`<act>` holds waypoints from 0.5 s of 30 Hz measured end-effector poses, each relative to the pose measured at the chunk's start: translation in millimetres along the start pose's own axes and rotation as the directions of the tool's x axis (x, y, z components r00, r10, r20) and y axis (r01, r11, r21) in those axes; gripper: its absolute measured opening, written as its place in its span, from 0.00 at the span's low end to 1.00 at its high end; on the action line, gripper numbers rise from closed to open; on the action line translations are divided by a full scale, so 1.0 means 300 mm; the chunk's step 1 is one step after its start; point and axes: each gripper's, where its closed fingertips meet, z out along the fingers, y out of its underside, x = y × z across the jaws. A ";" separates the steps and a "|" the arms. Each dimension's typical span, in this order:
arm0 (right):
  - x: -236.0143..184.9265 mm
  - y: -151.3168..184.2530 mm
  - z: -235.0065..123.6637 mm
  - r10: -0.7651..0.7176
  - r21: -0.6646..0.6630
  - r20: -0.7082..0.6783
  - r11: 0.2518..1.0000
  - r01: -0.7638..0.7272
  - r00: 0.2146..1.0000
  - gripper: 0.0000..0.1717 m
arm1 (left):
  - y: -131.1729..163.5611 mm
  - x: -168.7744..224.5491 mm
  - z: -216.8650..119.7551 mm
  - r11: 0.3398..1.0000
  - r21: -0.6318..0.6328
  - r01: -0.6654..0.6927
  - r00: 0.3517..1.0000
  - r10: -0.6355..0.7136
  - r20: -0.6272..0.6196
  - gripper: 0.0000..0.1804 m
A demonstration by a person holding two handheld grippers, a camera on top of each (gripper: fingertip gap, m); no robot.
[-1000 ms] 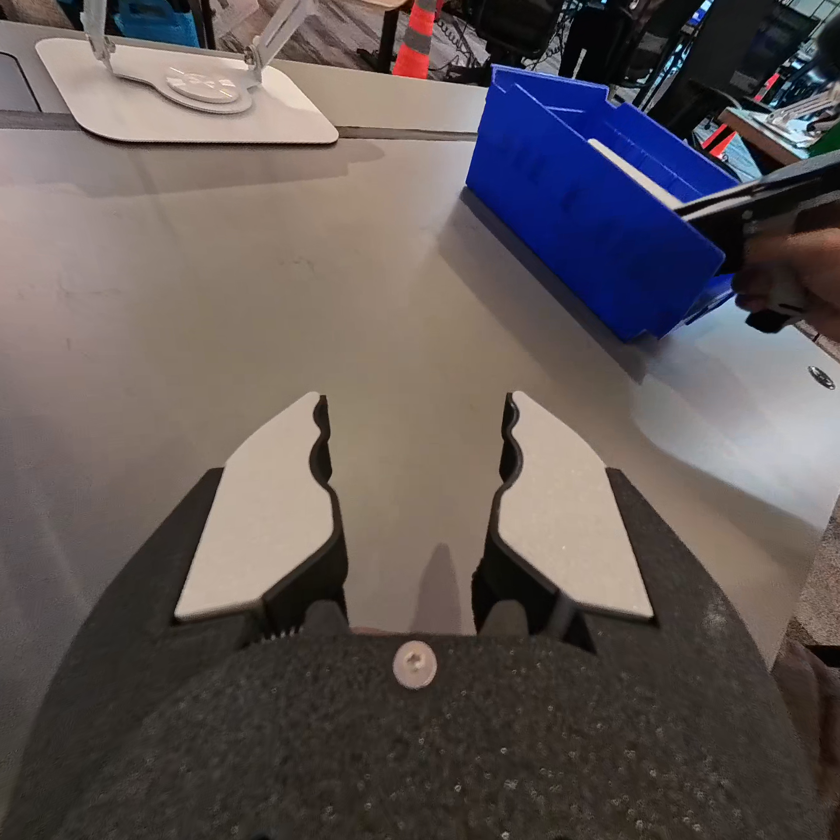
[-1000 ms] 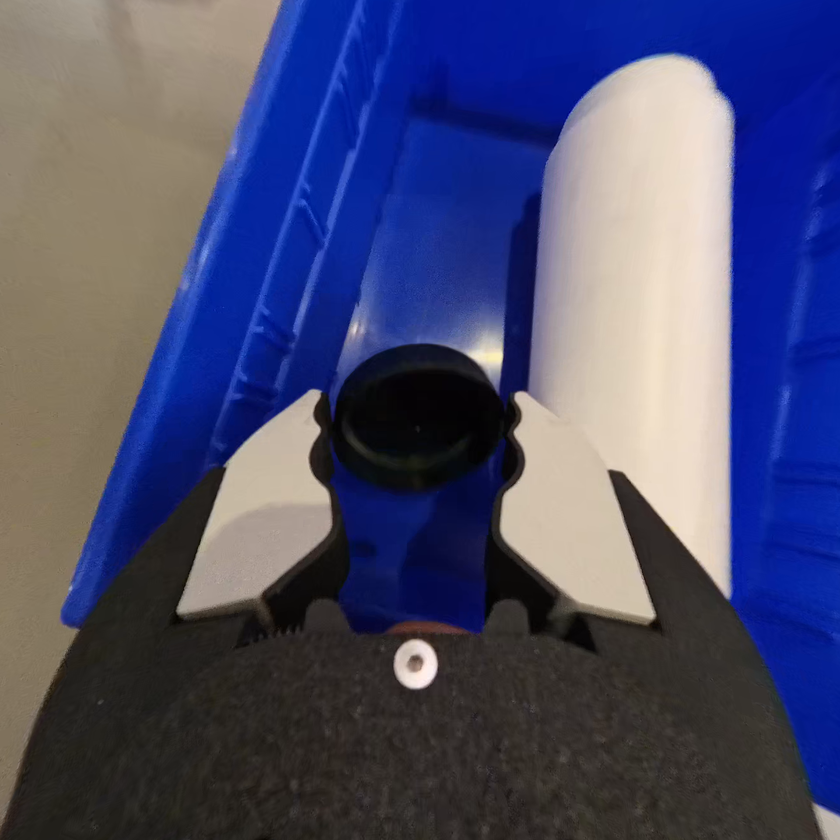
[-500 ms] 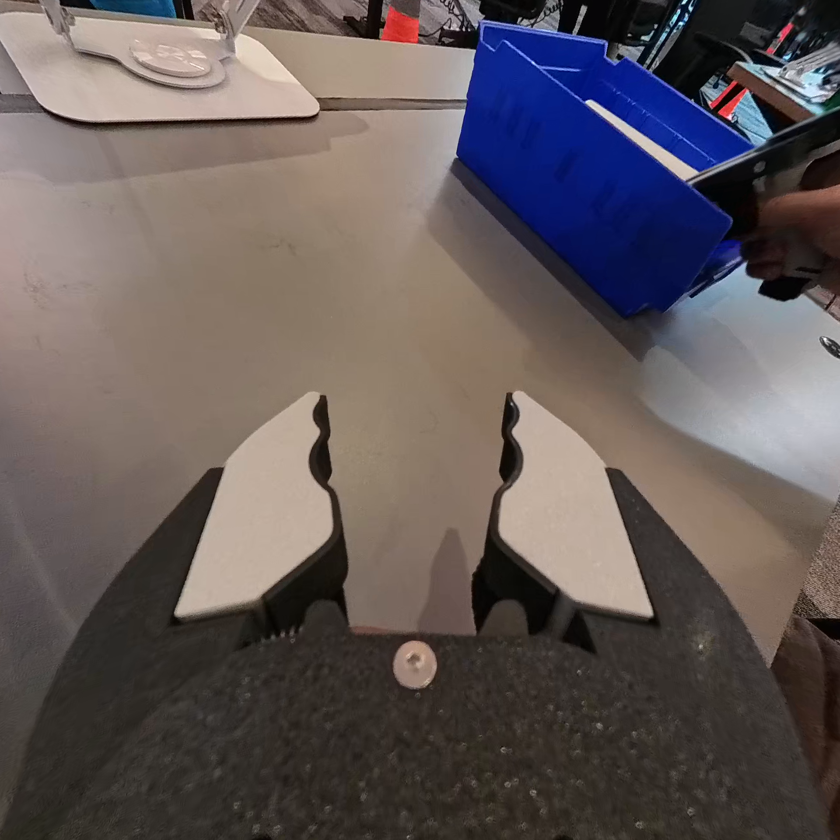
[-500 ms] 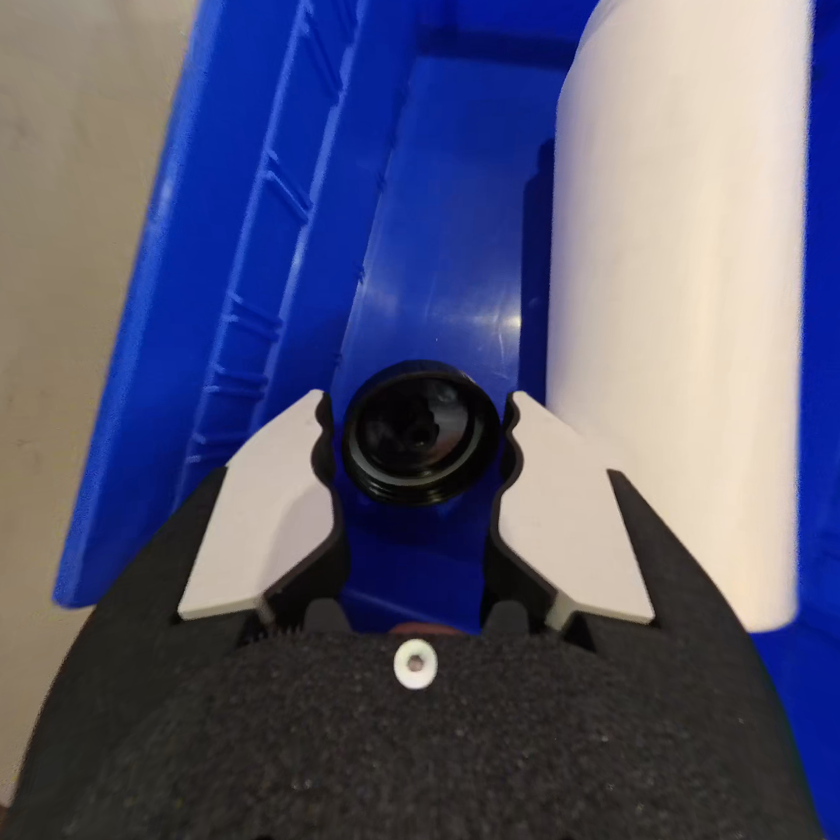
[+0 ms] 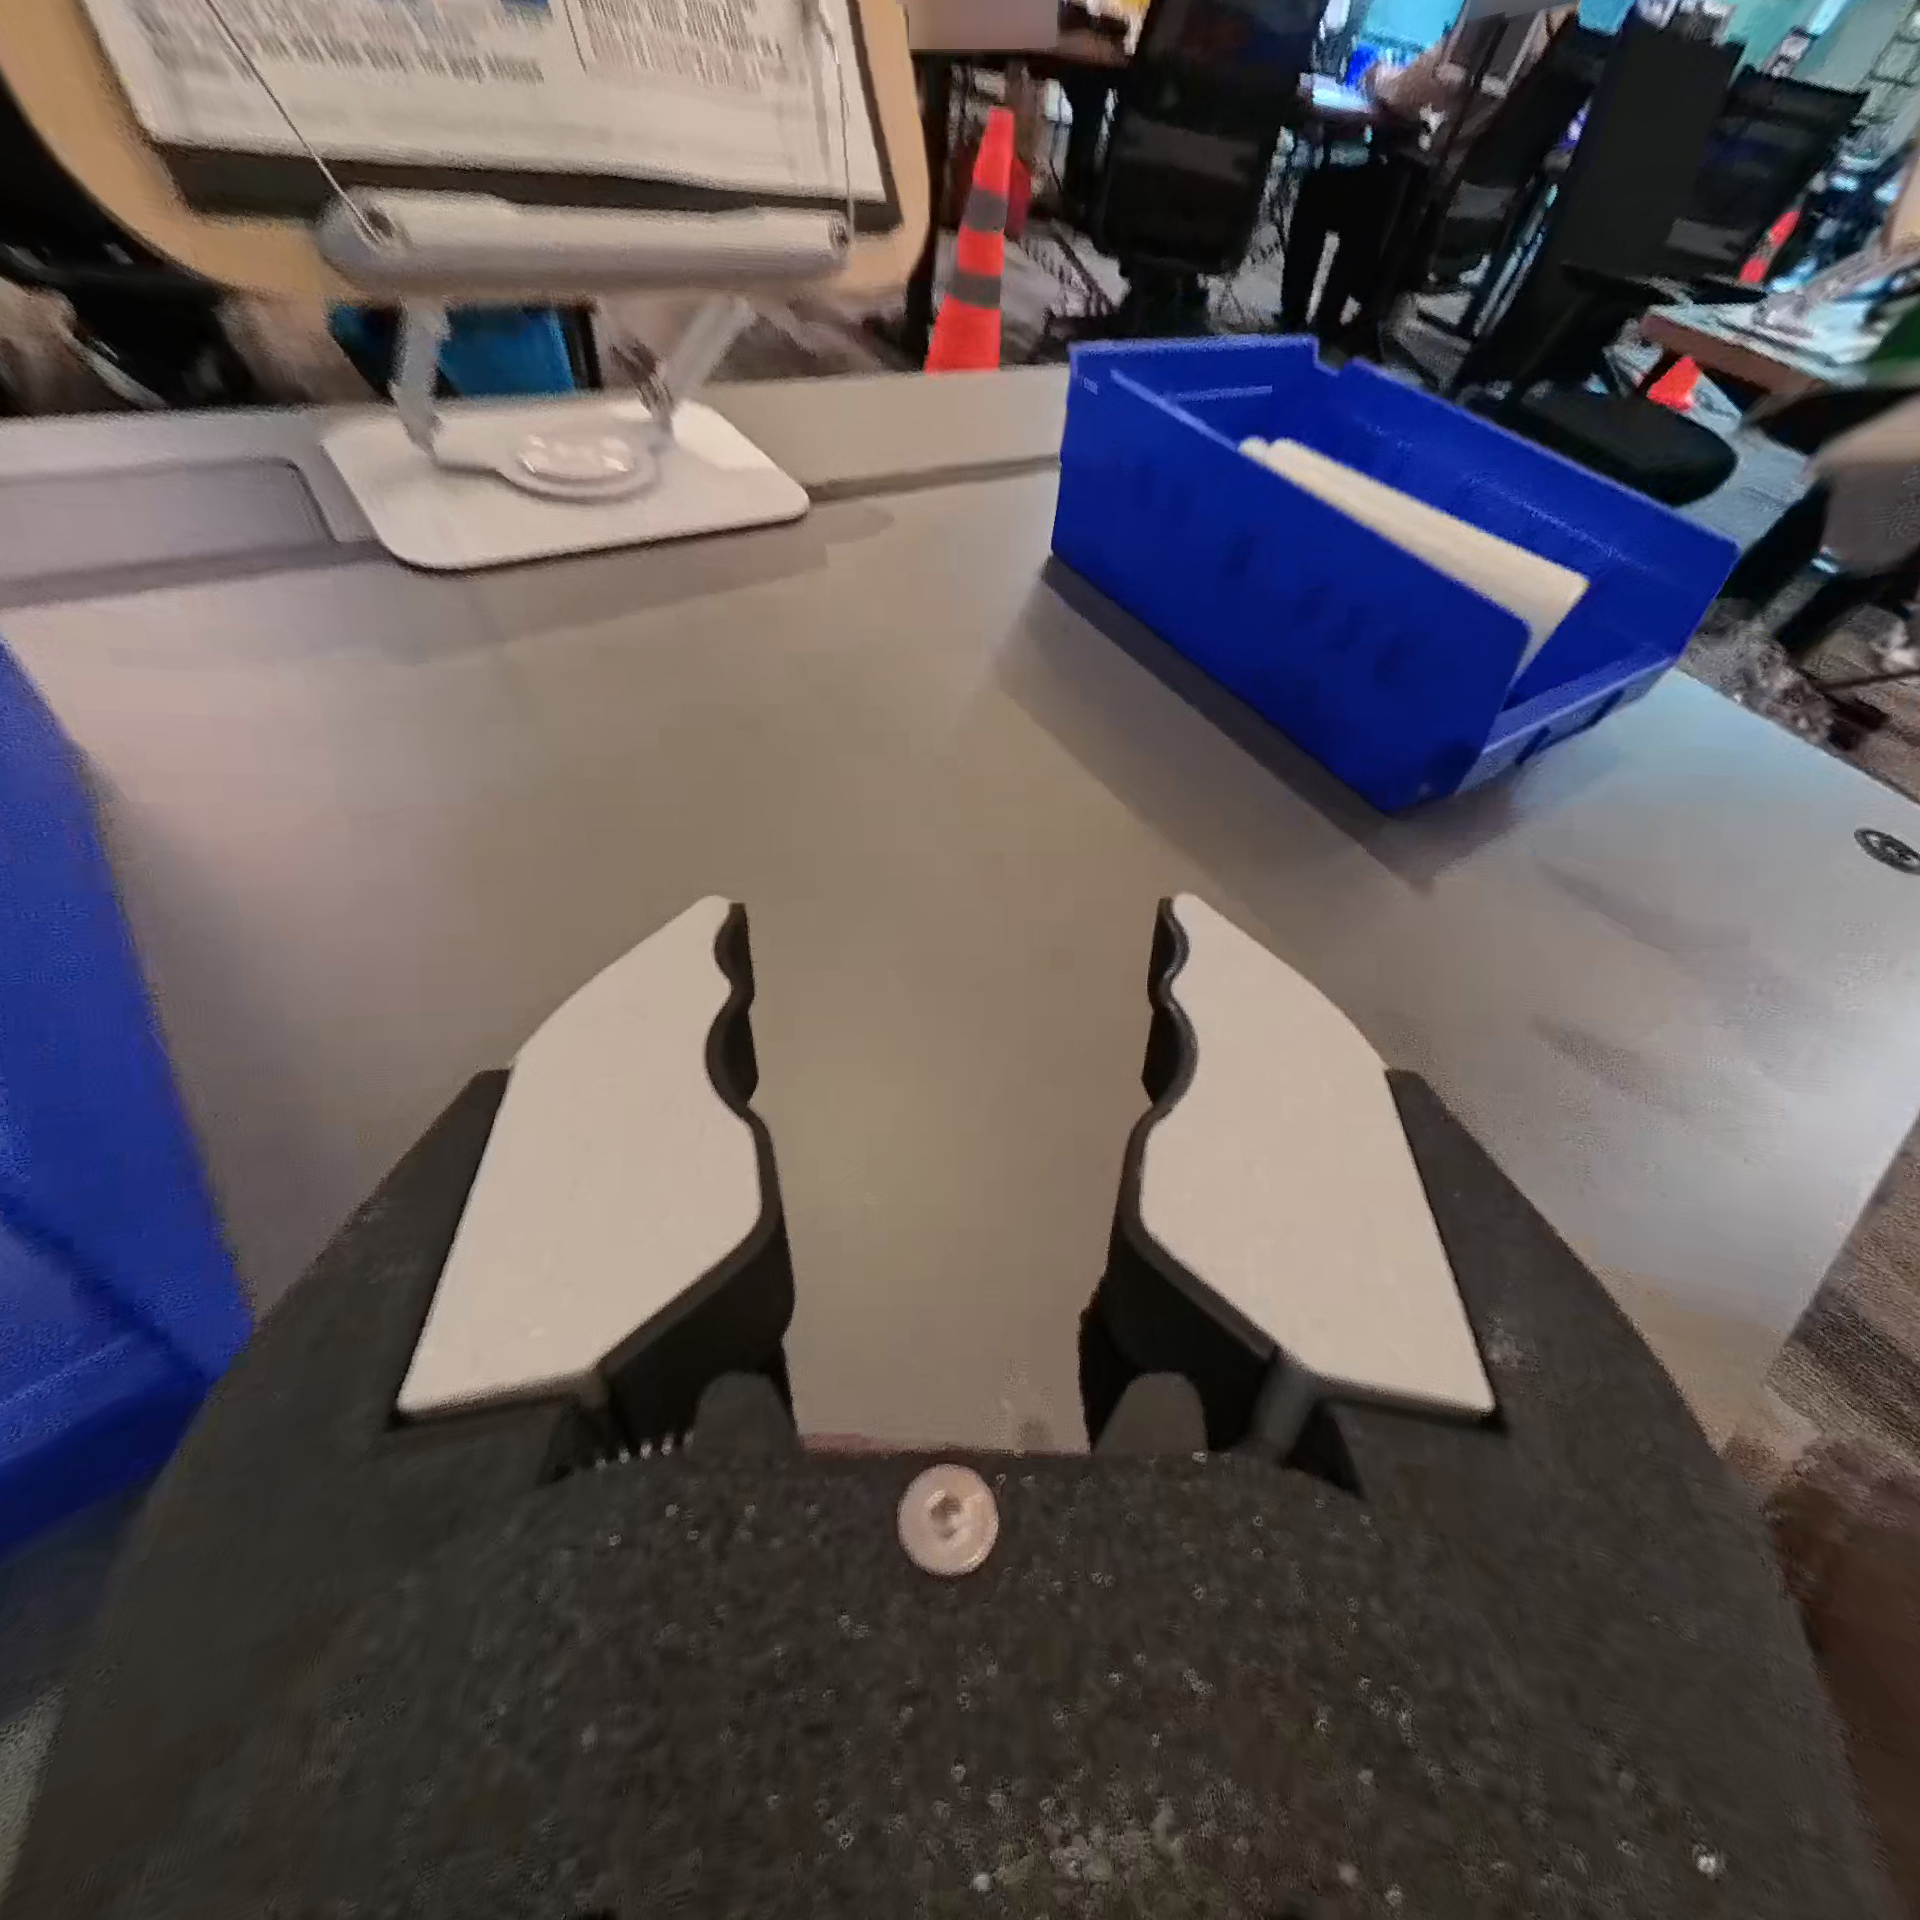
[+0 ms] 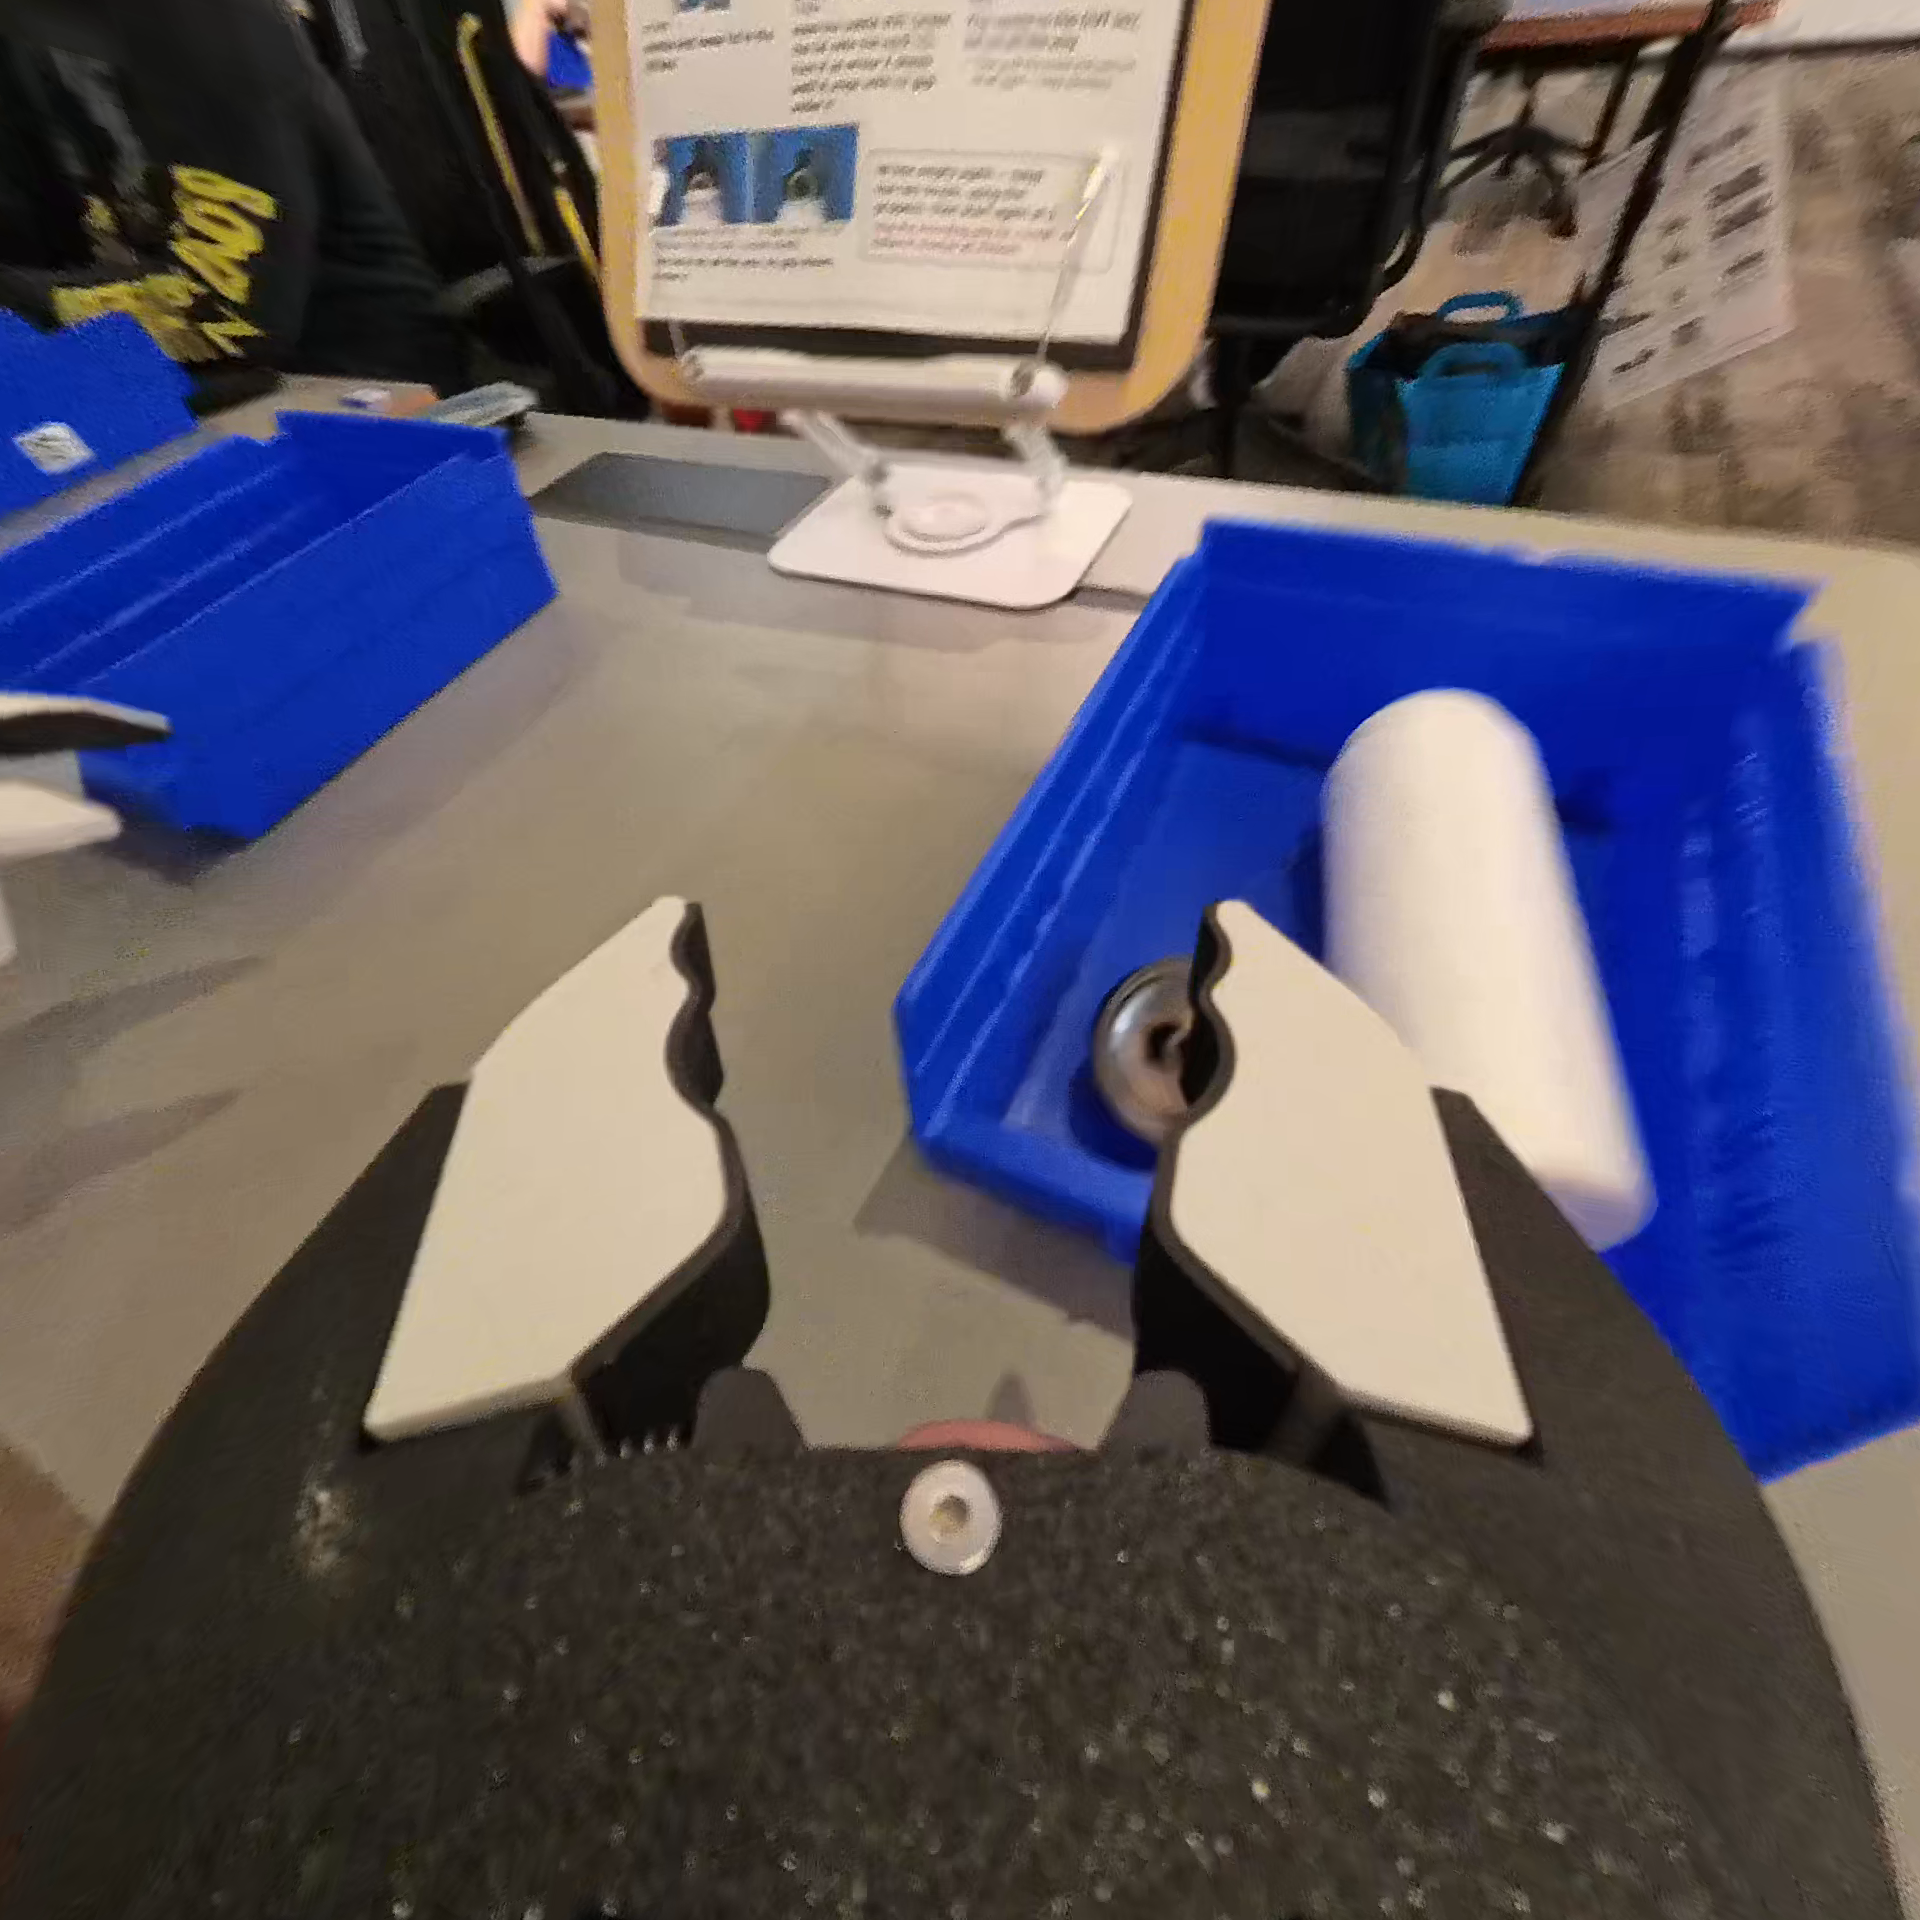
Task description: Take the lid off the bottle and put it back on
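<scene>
The left hand-held gripper [image 5: 948, 997] is held level and low, pointing forward, its two pale fingers [image 5: 623, 1164] spread well apart with nothing between the dark wavy pads. The right hand-held gripper [image 6: 951, 997] is tilted slightly downward, and its fingers [image 6: 1320, 1164] stand wider apart, the grasp bare. At the far left edge of the right wrist view, the tips of the left hand-held gripper show, blurred.

We take this for a shared lab or workshop hall: a grey worktable [image 6: 727, 831] with blue parts bins [image 6: 270, 623], an instruction sheet on a stand [image 6: 894, 187], orange traffic cones [image 5: 971, 249] and more desks with chairs [image 5: 1174, 156] behind
</scene>
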 end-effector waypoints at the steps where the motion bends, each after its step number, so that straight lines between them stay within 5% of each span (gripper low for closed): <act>1: -0.027 0.062 0.000 0.024 -0.002 0.029 1.000 -0.024 0.999 0.51 | -0.006 0.007 -0.035 1.000 0.026 -0.007 1.000 0.007 0.015 0.40; 6: -0.068 0.304 -0.021 0.045 0.008 0.002 0.999 -0.045 0.999 0.51 | 0.060 0.040 -0.239 0.997 0.071 -0.008 0.994 -0.001 0.113 0.45; 11: -0.062 0.299 -0.071 -0.009 0.110 -0.056 0.994 0.015 0.998 0.47 | 0.202 -0.029 -0.397 0.999 0.005 -0.048 0.956 0.044 0.290 0.48; 15: -0.043 0.309 -0.055 -0.021 0.092 -0.058 0.995 0.026 0.998 0.45 | 0.239 -0.104 -0.408 1.000 0.000 0.022 0.946 -0.021 0.323 0.48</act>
